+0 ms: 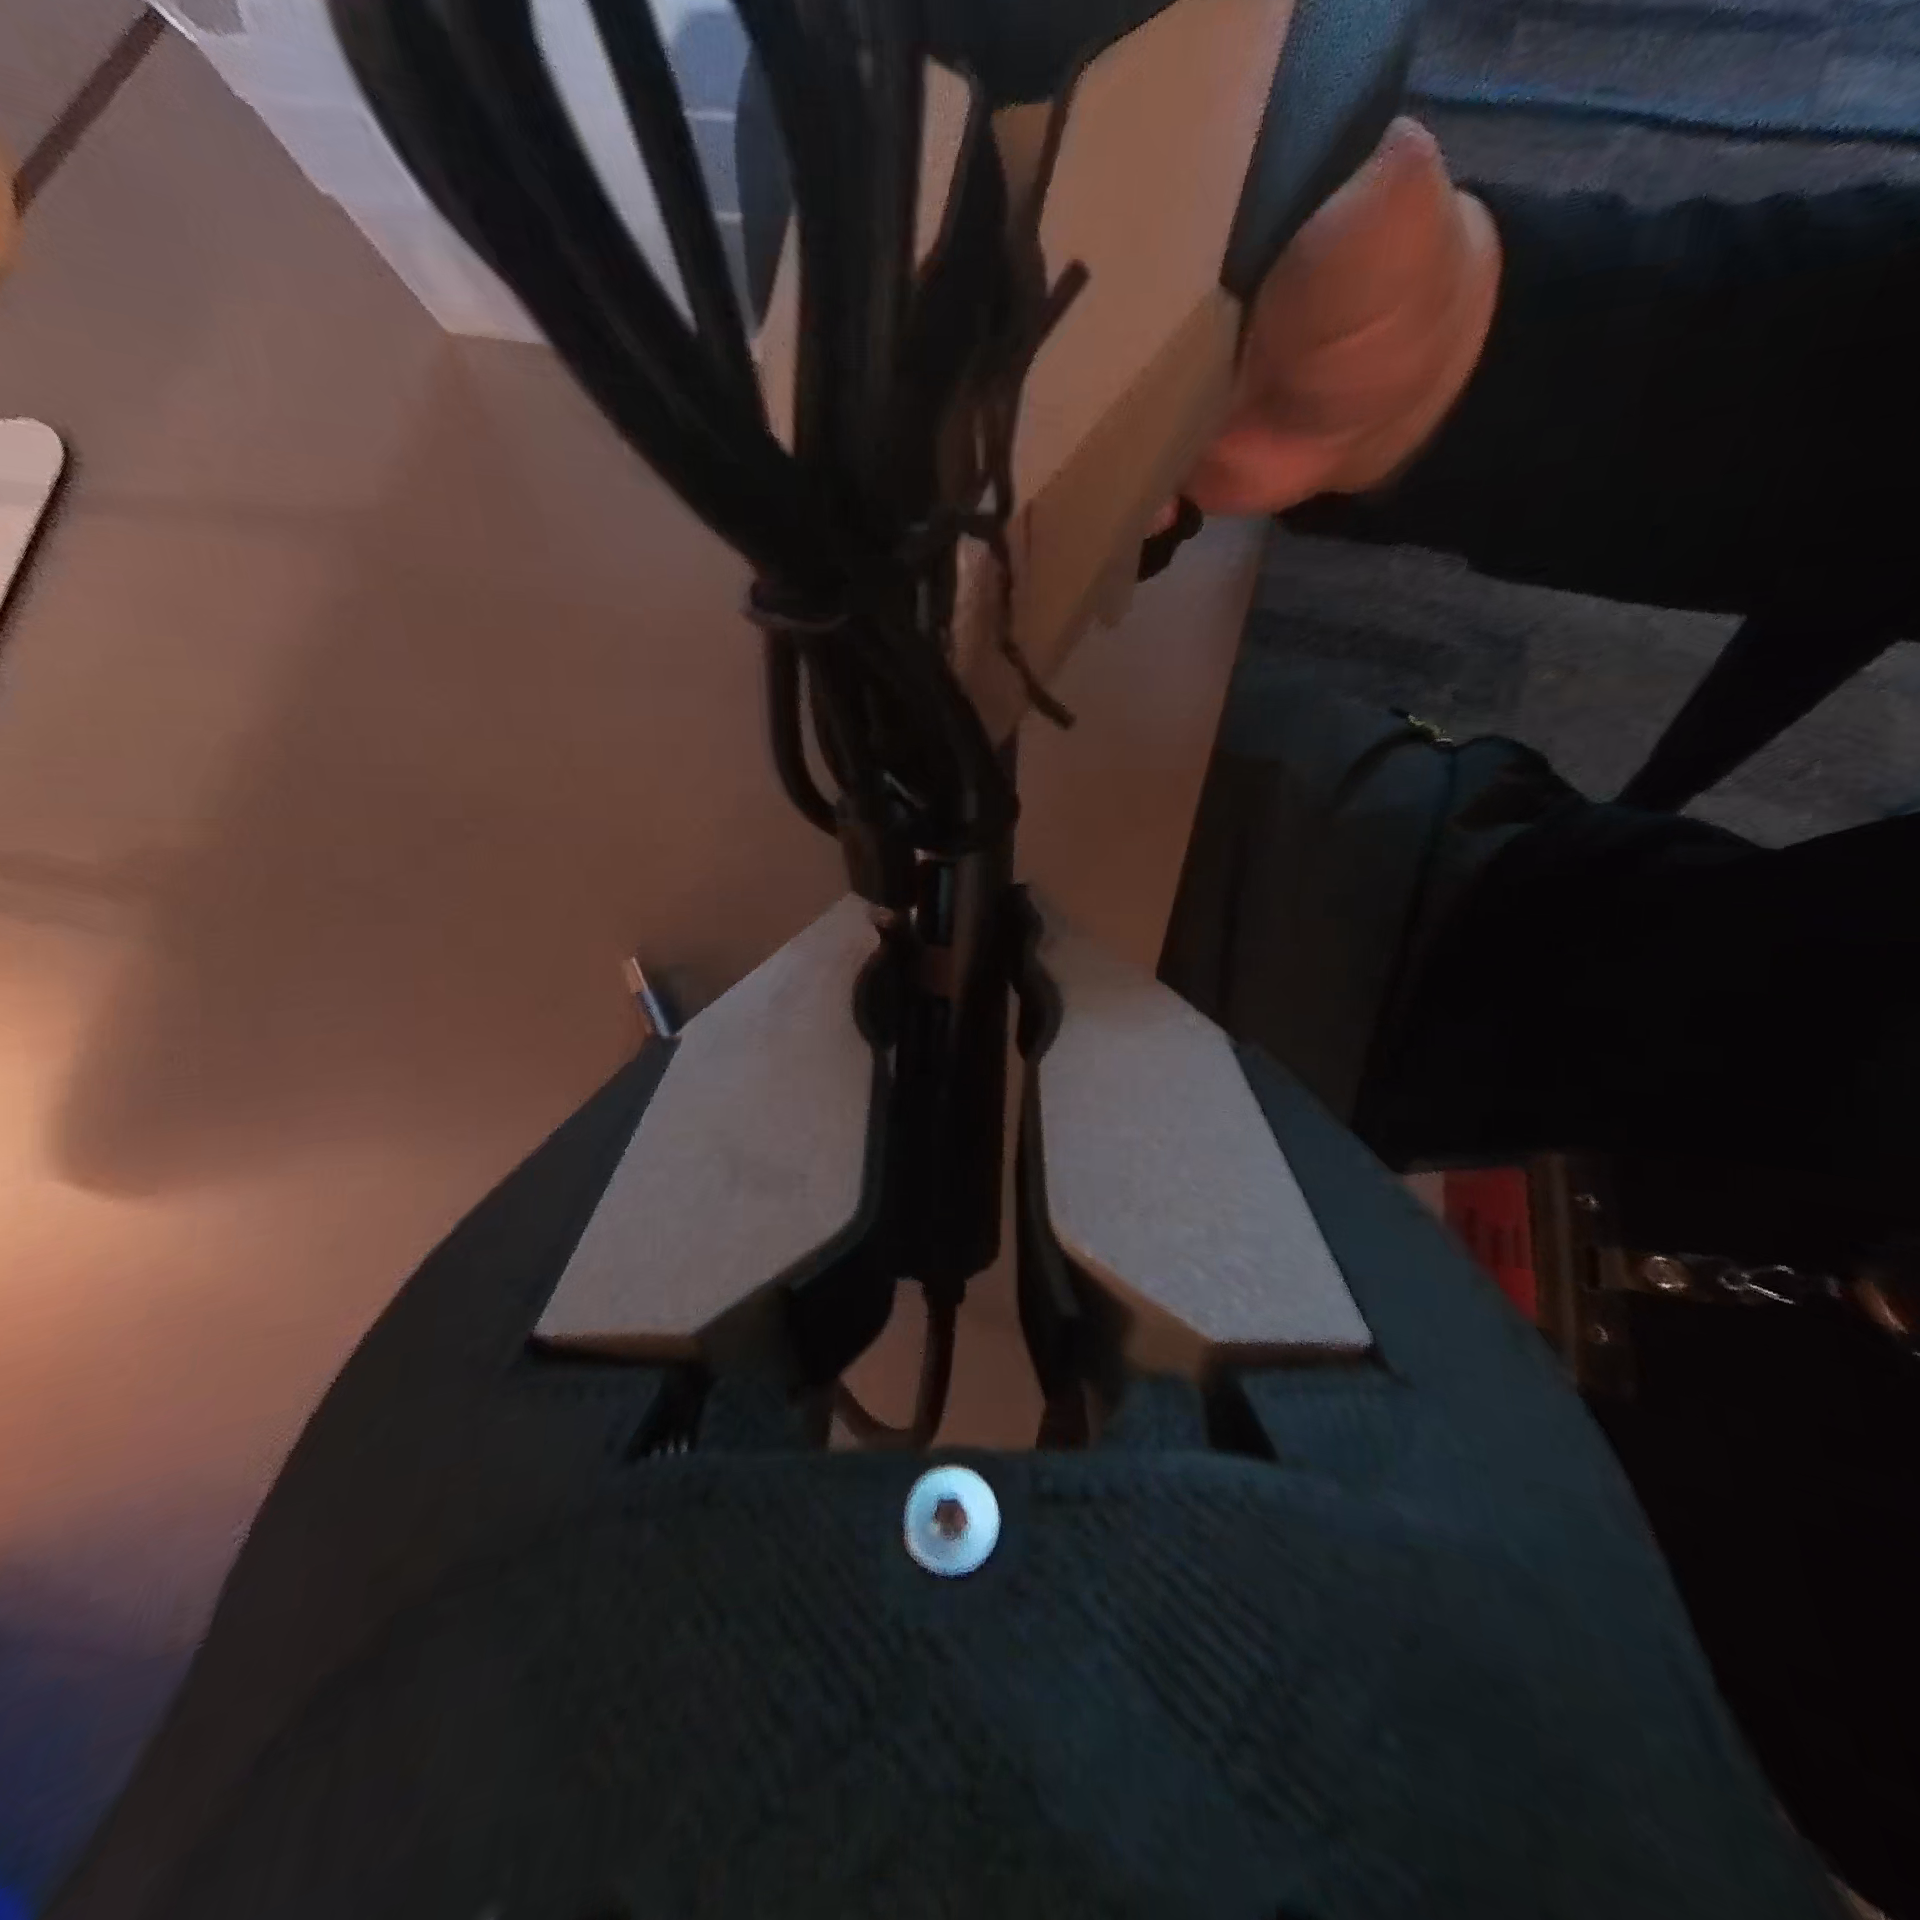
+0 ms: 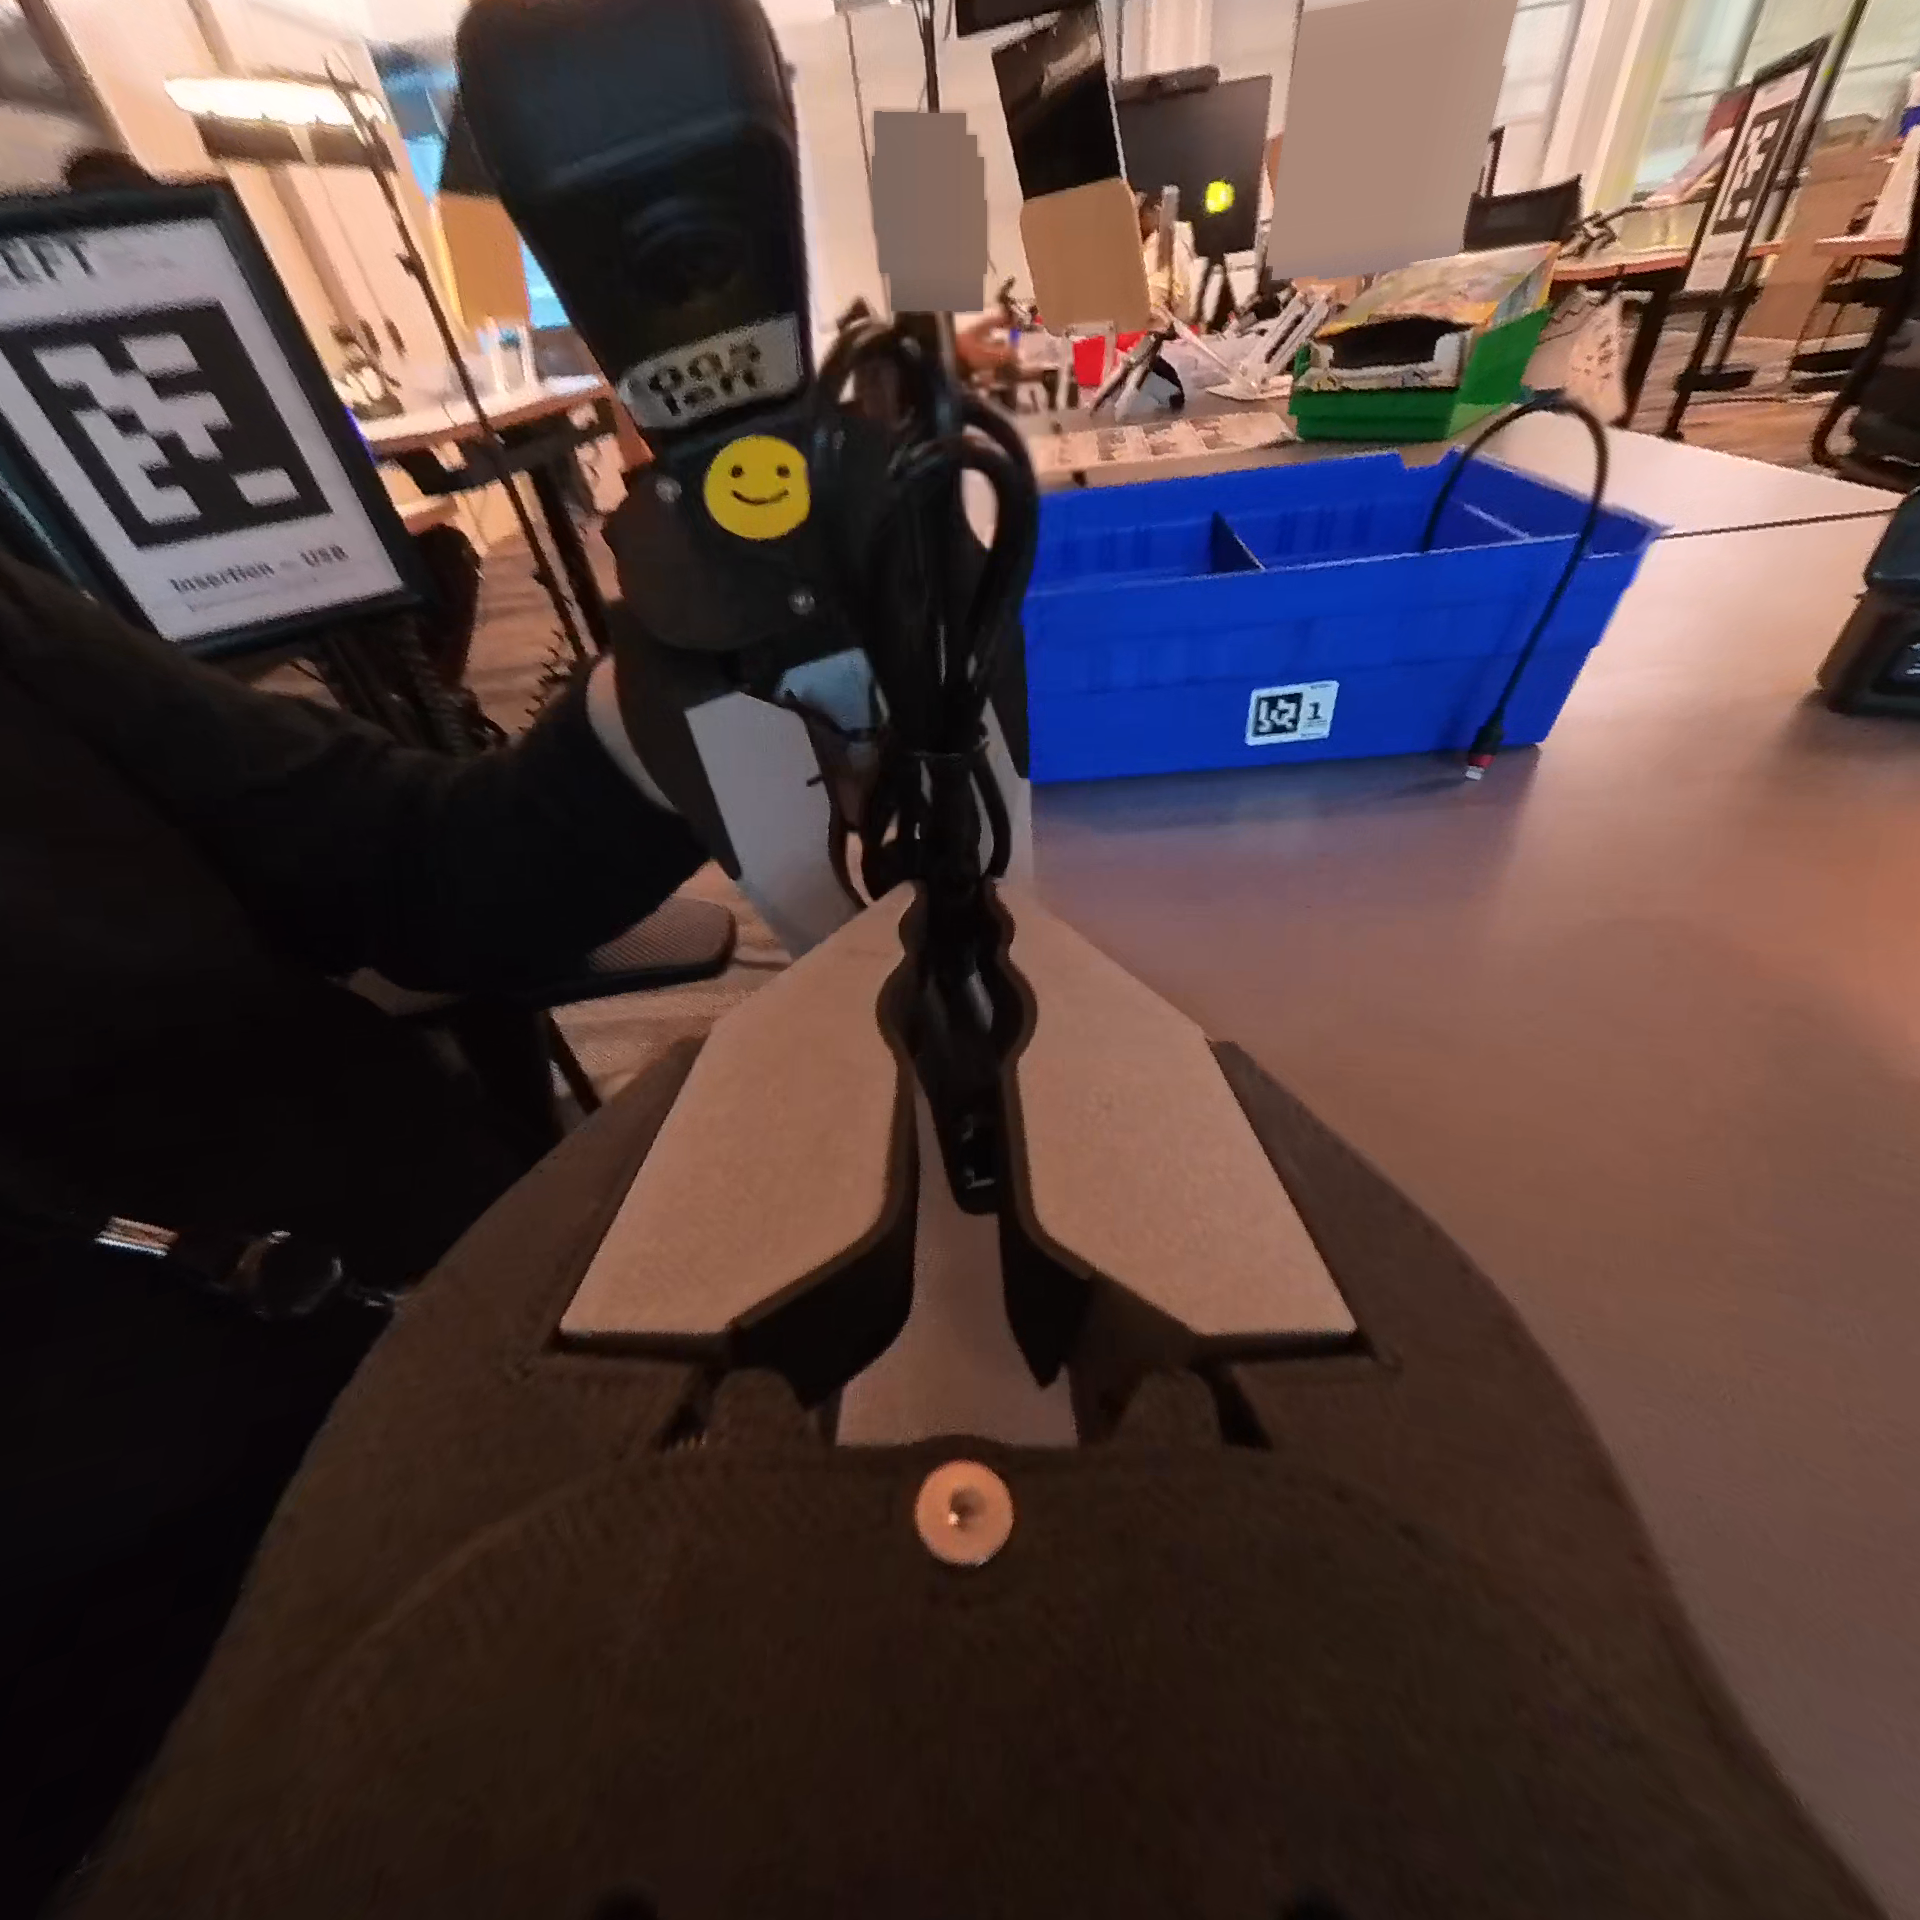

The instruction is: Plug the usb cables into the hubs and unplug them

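Note:
A black bundle of USB cables (image 2: 940,665), tied with a wrap, hangs in the air between my two grippers. My right gripper (image 2: 956,914) is shut on a slim black hub (image 2: 966,1101) at the bundle's lower end. My left gripper (image 1: 945,935) is shut on the other end of the bundle (image 1: 873,582). In the right wrist view the left gripper (image 2: 821,790), with a yellow smiley sticker, is held by a hand in a black sleeve at the upper left. In the left wrist view the right gripper (image 1: 1081,582) and the hand holding it show at the upper right.
A blue divided bin (image 2: 1299,634) stands on the grey table (image 2: 1455,1039), with a black cable with a red-tipped plug (image 2: 1486,743) hanging over its front. A black device (image 2: 1881,644) sits at the right edge. A framed marker sign (image 2: 177,416) stands at the left. About 5 centimeters separates my left fingertips from my right.

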### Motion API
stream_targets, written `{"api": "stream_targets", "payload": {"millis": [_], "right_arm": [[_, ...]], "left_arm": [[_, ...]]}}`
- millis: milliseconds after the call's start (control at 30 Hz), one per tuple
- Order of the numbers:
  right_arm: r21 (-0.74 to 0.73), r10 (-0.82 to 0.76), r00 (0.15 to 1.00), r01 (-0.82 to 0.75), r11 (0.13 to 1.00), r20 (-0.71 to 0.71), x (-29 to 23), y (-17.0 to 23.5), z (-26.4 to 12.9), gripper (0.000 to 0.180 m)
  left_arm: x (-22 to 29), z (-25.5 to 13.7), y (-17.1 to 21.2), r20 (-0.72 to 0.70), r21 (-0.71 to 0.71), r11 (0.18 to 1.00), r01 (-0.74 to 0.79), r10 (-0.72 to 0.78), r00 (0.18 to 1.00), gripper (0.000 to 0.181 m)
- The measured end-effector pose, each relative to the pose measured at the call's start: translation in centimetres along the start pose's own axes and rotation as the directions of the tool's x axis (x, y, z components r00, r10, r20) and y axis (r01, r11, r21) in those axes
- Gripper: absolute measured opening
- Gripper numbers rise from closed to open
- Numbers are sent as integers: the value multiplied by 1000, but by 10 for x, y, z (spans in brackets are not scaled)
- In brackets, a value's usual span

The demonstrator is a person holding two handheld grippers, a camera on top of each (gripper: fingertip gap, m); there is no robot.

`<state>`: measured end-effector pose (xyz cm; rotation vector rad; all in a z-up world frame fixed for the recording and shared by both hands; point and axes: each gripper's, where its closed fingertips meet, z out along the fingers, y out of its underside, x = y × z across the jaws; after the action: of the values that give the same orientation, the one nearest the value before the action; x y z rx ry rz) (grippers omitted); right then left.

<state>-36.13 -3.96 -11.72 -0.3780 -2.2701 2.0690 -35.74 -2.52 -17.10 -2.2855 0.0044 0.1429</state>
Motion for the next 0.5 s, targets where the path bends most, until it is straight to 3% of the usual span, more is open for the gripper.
{"api": "stream_targets", "payload": {"millis": [133, 500], "right_arm": [[-40, 26, 999, -24, 999, 34, -6, 0, -4, 5], [-351, -279, 954, 227, 908, -107, -5, 23, -9, 7]], "left_arm": [[1, -6, -1, 18, -14, 999, -29, 29, 999, 16], [4, 3, 8, 38, -83, 994, -74, 77, 996, 16]]}}
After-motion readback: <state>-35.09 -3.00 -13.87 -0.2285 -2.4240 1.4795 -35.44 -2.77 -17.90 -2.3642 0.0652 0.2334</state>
